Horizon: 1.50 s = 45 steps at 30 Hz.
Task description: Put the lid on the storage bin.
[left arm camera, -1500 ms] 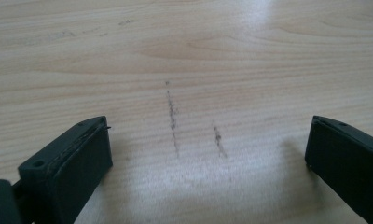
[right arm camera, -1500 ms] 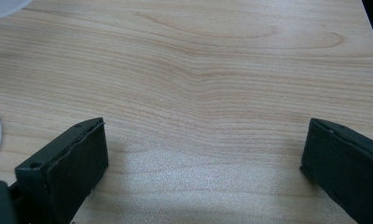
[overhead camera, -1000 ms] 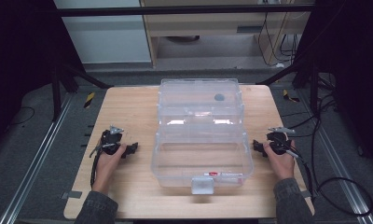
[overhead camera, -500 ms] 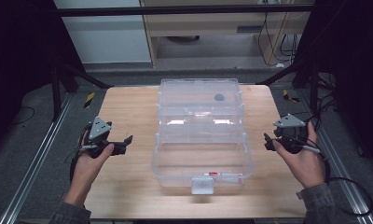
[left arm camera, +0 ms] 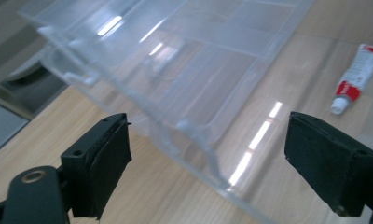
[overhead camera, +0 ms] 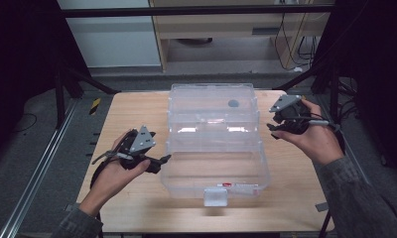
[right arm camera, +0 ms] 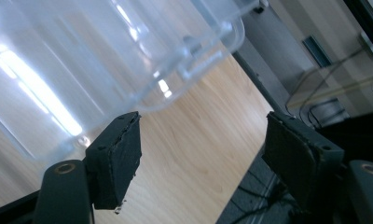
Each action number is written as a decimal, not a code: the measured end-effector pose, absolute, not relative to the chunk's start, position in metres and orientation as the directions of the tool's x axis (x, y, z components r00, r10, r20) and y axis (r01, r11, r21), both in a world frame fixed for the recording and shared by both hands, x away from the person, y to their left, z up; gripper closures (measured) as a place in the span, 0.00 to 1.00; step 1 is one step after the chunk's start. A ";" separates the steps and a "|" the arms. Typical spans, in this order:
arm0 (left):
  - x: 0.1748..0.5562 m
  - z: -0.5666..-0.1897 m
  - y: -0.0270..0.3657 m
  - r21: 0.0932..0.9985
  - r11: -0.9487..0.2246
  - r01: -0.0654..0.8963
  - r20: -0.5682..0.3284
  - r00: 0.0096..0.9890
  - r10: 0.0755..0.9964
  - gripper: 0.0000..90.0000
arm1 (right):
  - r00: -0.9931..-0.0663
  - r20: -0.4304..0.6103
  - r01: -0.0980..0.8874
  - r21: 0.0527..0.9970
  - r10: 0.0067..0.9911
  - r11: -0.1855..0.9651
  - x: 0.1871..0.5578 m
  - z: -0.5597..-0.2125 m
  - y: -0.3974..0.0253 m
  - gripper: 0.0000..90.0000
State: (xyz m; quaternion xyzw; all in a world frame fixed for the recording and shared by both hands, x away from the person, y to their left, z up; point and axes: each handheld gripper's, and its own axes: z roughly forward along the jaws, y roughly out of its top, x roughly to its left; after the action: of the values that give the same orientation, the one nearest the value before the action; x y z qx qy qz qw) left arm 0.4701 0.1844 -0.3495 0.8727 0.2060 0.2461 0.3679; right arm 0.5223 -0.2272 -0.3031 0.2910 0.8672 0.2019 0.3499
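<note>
Tongs were inspected first. My left gripper (overhead camera: pixel 159 161) hung above the worktop's left side, jaws spread wide and empty, its tips pointed at the left wall of the clear plastic case (overhead camera: pixel 214 144) and just short of it. My right gripper (overhead camera: pixel 272 130) was raised near the right edge, level with the hinge line of the case, jaws likewise spread and holding nothing; in the right gripper view the rounded corner of the case (right arm camera: pixel 128 56) lay just ahead of the pads, apart from them.

Judgement on the step: I appeared to be closing in on the case from both sides. To do it well, both tongs needed to come in level, meet solid rim and not the thin wall, and close together so the case would not skew or slide on the smooth wood.

Containers: the case lay open at the middle of the worktop (overhead camera: pixel 137 114), lid half toward the far edge, tray half toward the near edge, latch tab (overhead camera: pixel 215 196) at the front. Tray held a small red-and-white tube (overhead camera: pixel 236 186) by its front wall. A dark round spot (overhead camera: pixel 233 103) showed on the lid half; I could not identify it.
</note>
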 end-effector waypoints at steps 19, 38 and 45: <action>0.468 -0.338 0.157 0.670 -0.729 0.139 0.195 0.915 0.353 0.04 | -0.839 -0.433 0.149 0.401 0.331 0.904 0.567 -0.285 -0.159 0.55; 0.450 -0.375 0.140 0.601 -0.792 0.107 0.143 0.961 0.238 0.06 | -0.919 -0.358 0.082 0.242 0.167 0.967 0.582 -0.299 -0.149 0.75; 0.444 -0.380 0.147 0.595 -0.797 0.106 0.133 0.965 0.227 0.15 | -0.923 -0.354 0.076 0.219 0.152 0.973 0.584 -0.298 -0.144 0.82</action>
State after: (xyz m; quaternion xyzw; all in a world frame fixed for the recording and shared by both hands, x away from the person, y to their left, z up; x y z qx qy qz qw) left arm 0.4436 0.1466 -0.3799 0.9426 0.0882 0.0991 0.3063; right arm 0.5841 -0.1439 -0.2977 0.0584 0.9753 0.1012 0.1875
